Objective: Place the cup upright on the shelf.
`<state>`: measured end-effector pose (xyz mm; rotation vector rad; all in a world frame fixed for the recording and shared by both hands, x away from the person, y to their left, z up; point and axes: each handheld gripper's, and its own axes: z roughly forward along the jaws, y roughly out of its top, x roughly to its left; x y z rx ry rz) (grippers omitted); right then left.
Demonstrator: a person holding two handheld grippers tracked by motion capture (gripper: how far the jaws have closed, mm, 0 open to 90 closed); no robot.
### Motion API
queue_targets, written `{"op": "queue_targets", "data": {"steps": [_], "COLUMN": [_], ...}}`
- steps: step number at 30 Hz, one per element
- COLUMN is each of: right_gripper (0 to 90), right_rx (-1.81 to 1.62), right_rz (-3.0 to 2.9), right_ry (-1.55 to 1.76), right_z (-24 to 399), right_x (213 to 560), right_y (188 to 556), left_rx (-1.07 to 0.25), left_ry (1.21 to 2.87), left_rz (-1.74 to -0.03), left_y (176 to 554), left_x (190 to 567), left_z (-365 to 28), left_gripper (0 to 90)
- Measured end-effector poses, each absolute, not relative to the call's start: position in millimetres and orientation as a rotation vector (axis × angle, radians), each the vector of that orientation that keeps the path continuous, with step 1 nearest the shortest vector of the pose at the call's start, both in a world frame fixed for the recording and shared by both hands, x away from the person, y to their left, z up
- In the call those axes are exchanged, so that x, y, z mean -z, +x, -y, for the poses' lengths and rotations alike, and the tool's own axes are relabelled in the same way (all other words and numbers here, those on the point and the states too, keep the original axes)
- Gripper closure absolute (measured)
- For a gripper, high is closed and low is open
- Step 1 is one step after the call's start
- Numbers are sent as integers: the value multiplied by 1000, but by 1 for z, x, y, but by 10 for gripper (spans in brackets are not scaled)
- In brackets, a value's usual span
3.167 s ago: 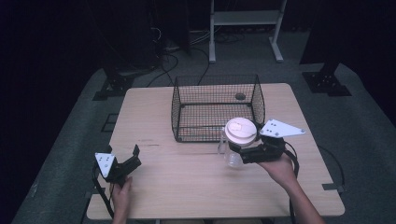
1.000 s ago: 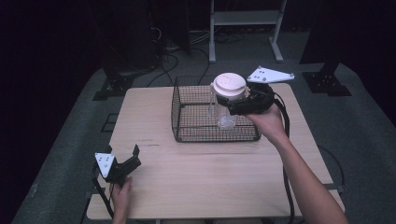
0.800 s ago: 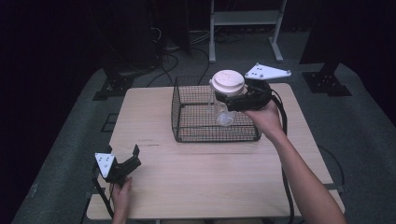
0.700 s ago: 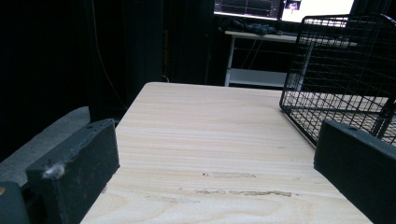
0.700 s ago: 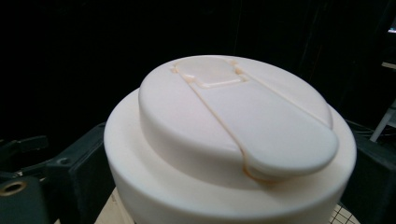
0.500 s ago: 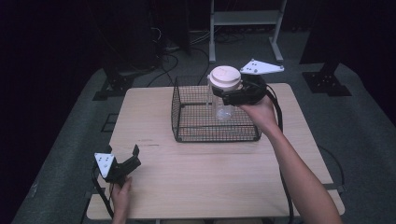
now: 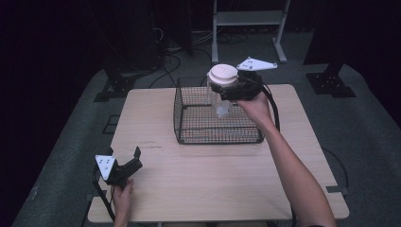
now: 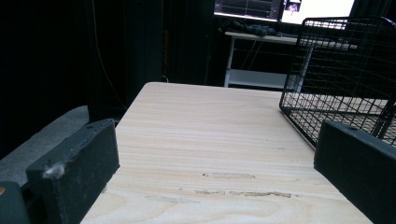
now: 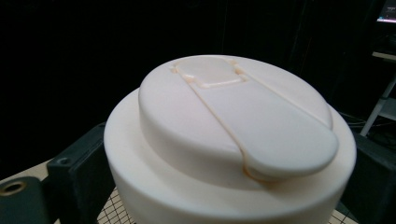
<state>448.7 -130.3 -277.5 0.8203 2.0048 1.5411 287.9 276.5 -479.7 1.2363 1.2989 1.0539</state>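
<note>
Looking down from the high view, we see the pale wooden bench (image 7: 222, 175) first, with the black wire-mesh basket (image 7: 189, 132) standing on its far half. Over the basket's far right part, the right gripper (image 7: 231, 89) holds a clear plastic jar with a broad cream flip-top lid (image 7: 223, 74), upright, its body inside the basket's outline; whether its base touches the mesh floor we cannot tell, since the clear wall blurs against the wires. In the right gripper view the black jaws stand closed against either side of the jar just under the lid, which has a long hinged flap across its top.

We judge the jar light and probably empty, stiff enough at the collar but smooth and likely slippery lower down. The hold just beneath the lid's overhang looks the best one, as the rim would stop it sliding through. Squeezing the thin wall farther down might flex it.

The left gripper (image 7: 124, 166) rests near the bench's near left corner, well apart from the basket, its jaws spread wide with nothing between them.
</note>
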Motion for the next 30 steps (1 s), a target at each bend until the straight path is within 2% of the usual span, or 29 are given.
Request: {"op": "queue_targets", "data": {"steps": [30], "right_gripper": [45], "right_rx": [-1526], "right_rz": [-2048], "right_ry": [895], "right_z": [108], "right_x": [326], "right_y": [489], "left_rx": [-1054], "left_ry": [1234], "left_rz": [-1297], "left_y": [288], "left_x": [480], "left_z": [-277], "left_gripper": [0]}}
